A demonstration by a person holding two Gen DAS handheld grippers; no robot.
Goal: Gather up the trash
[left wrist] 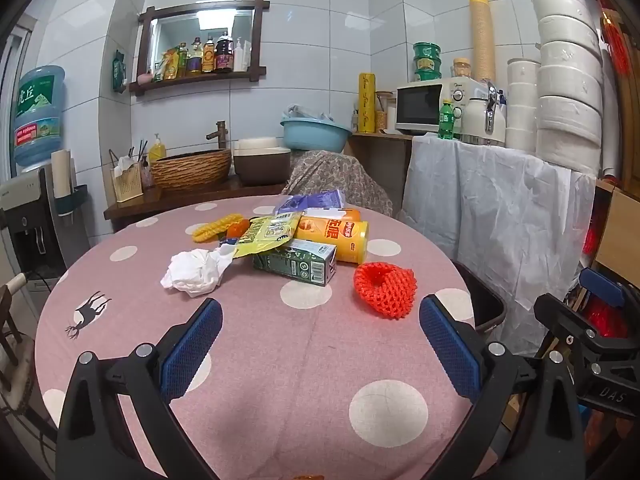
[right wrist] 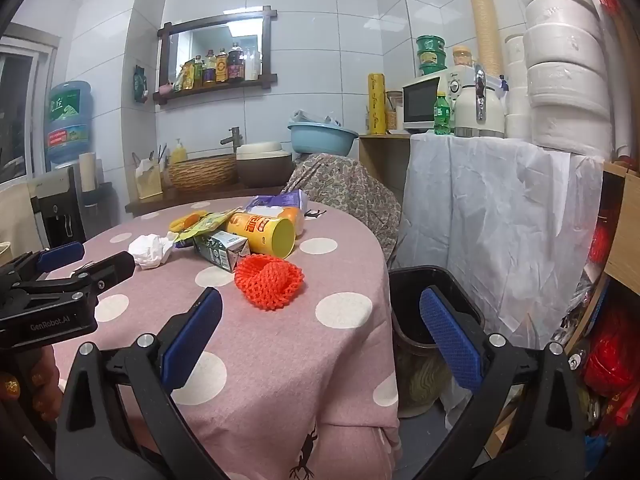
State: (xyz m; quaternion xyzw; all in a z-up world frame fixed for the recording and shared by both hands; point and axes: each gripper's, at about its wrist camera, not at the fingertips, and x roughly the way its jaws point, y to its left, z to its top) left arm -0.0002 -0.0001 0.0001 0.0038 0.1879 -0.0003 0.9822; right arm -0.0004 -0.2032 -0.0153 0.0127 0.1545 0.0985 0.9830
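Trash lies in a heap on the pink dotted table (left wrist: 280, 360): a red foam net (left wrist: 385, 289), a green drink carton (left wrist: 295, 261), a yellow chip can (left wrist: 334, 235), a crumpled white tissue (left wrist: 196, 272), a yellow wrapper (left wrist: 267, 232) and a yellow net (left wrist: 216, 227). My left gripper (left wrist: 320, 320) hovers open over the table's near side, nothing between its fingers. My right gripper (right wrist: 320, 316) is open too, at the table's right edge, short of the red foam net (right wrist: 269, 280). A black bin (right wrist: 432, 300) stands on the floor beside the table, behind my right finger.
A white-draped counter (right wrist: 488, 200) with a microwave (right wrist: 424, 104), a kettle and stacked white containers stands to the right. Behind the table are a cloth-covered chair (right wrist: 344, 188), a sink shelf with a woven basket (left wrist: 192, 168) and a water dispenser (left wrist: 36, 120) on the left.
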